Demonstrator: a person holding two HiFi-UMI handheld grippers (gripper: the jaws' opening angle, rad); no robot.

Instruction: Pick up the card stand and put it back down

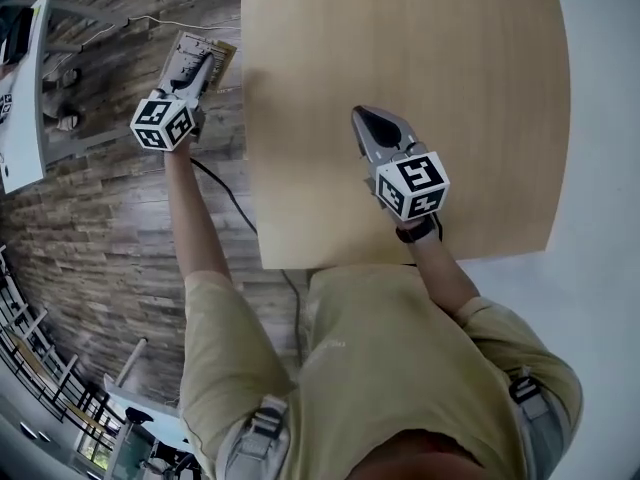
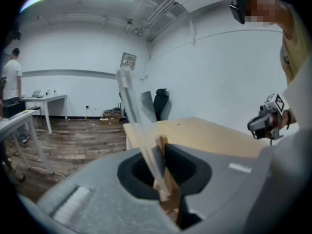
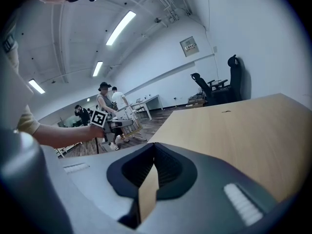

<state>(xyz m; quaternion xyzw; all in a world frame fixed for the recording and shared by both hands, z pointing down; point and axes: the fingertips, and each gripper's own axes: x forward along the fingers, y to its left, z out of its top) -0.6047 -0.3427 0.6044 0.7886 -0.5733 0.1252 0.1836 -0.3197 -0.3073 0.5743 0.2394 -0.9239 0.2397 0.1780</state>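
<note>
The card stand (image 1: 207, 56), a clear sheet (image 2: 131, 106) in a wooden base (image 2: 165, 177), hangs out over the wooden floor, just left of the table's left edge. My left gripper (image 1: 200, 73) is shut on it; in the left gripper view (image 2: 163, 172) the pads pinch the base and the sheet leans up to the left. The right gripper (image 1: 358, 116) hovers over the light wooden table (image 1: 450, 58) near its front, shut and empty (image 3: 154, 146). From the right gripper view, the left gripper (image 3: 113, 125) with the stand shows off to the left.
A black cable (image 1: 235, 208) runs over the floor beside the table. A white board (image 1: 25, 88) stands at the far left. Desks (image 2: 44, 104), office chairs (image 3: 214, 84) and several people (image 3: 105, 99) are in the background.
</note>
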